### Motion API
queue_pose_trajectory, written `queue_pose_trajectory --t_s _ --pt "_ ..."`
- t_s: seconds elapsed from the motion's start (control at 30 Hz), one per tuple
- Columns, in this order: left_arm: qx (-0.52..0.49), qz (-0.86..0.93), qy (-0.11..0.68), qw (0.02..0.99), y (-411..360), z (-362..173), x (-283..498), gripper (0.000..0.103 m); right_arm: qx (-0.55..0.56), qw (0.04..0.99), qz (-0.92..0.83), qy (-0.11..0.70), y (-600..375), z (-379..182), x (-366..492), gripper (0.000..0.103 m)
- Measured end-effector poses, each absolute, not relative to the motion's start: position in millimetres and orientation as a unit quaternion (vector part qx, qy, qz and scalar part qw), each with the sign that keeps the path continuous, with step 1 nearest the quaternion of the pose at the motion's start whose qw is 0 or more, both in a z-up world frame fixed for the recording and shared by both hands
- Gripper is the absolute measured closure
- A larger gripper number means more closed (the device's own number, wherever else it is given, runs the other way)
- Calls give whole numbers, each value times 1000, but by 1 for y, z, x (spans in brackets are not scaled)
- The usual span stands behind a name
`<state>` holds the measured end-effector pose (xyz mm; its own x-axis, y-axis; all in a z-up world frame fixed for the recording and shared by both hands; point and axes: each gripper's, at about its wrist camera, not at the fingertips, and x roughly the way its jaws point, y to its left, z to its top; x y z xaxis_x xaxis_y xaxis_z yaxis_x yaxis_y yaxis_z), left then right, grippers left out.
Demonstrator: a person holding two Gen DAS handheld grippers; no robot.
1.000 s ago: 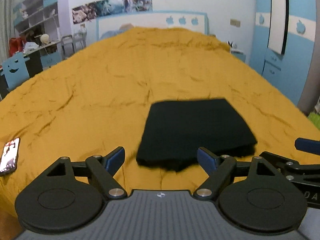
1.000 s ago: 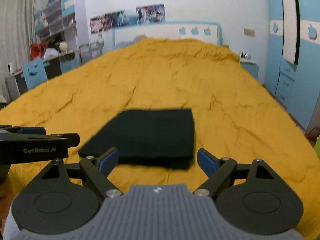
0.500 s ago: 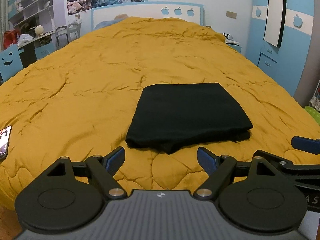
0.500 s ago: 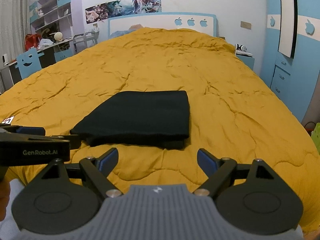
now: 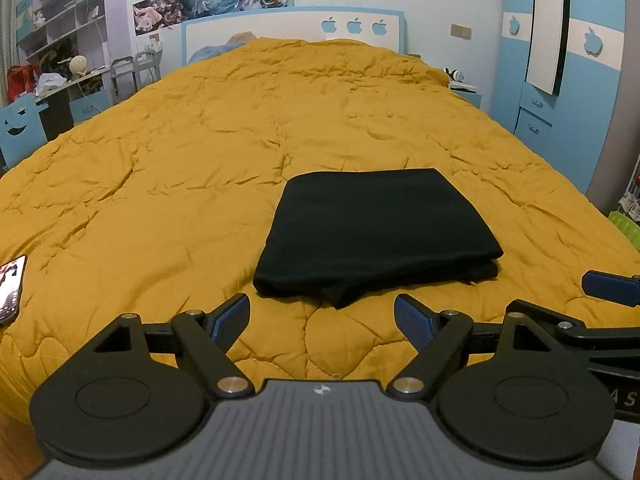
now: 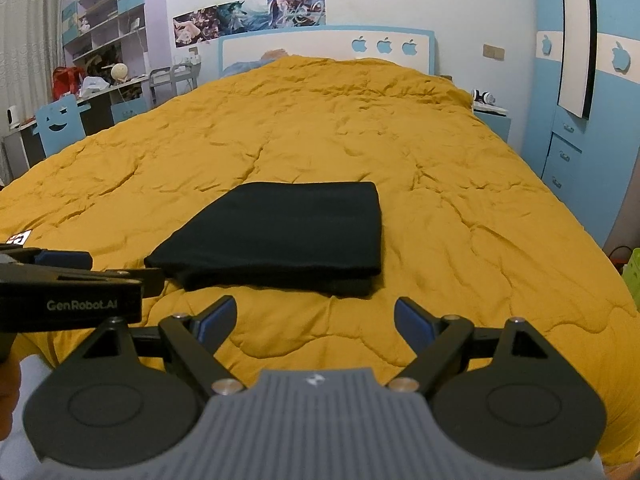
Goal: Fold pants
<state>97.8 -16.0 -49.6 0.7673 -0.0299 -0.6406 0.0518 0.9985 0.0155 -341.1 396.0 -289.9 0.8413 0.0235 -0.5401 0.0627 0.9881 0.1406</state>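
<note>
The black pants (image 5: 376, 236) lie folded into a flat rectangle on the mustard quilt (image 5: 200, 184), near the foot of the bed. In the right wrist view the same black pants (image 6: 288, 236) sit a little left of centre. My left gripper (image 5: 322, 320) hovers just short of the bundle's near edge, open and holding nothing. My right gripper (image 6: 314, 318) is also open and empty, pulled back from the near edge. The left gripper's side (image 6: 68, 292) shows at the left of the right wrist view, and a right gripper finger (image 5: 608, 286) shows at the right of the left wrist view.
A phone (image 5: 10, 286) lies on the quilt at the far left. A desk with a blue chair (image 6: 60, 122) and shelves stands left of the bed; blue wardrobes (image 6: 592, 112) stand on the right. A green basket (image 5: 628, 226) is by the bed's right side.
Both grippers have drawn back and risen slightly from the folded pants, so the bundle looks farther off. The pants have stayed in place.
</note>
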Motion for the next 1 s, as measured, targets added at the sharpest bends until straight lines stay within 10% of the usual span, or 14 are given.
queue_pose_trajectory --t_s 1.0 --pt "21 -24 333 942 -18 -43 92 7 85 956 -9 279 392 -291 -348 21"
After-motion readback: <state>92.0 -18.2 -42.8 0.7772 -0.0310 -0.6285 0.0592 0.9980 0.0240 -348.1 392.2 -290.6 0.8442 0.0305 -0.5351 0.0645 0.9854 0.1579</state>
